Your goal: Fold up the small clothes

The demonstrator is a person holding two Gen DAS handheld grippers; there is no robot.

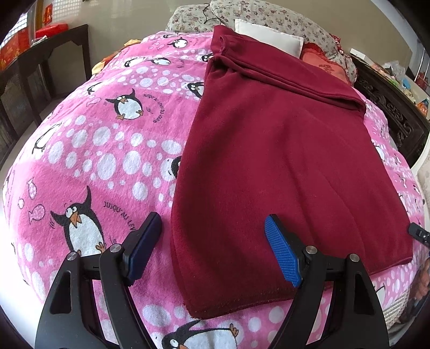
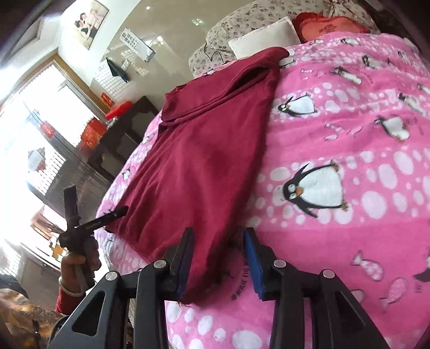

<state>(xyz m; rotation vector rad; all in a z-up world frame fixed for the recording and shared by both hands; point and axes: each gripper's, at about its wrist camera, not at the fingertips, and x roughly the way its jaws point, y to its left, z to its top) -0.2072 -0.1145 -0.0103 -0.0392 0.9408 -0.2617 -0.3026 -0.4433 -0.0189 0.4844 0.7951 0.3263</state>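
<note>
A dark red fleece garment [image 1: 282, 161] lies flat on a pink penguin blanket [image 1: 107, 150], with a folded band across its far end. My left gripper [image 1: 212, 217] stands open, its jaws straddling the garment's near left edge: one finger is over the blanket and the blue pad [image 1: 282, 252] is over the cloth. In the right wrist view the garment [image 2: 201, 150] runs down to a near corner that lies between the jaws of my right gripper [image 2: 218, 231]. There is a gap beside the blue pad [image 2: 255, 263], so this gripper is open.
A white pillow [image 1: 268, 37], a floral quilt [image 1: 282, 16] and a red cushion [image 1: 325, 64] lie at the bed's far end. A dark wooden table [image 1: 53, 43] stands to the left and carved dark furniture [image 1: 389, 107] to the right. A person's hand [image 2: 78, 263] holds the left gripper.
</note>
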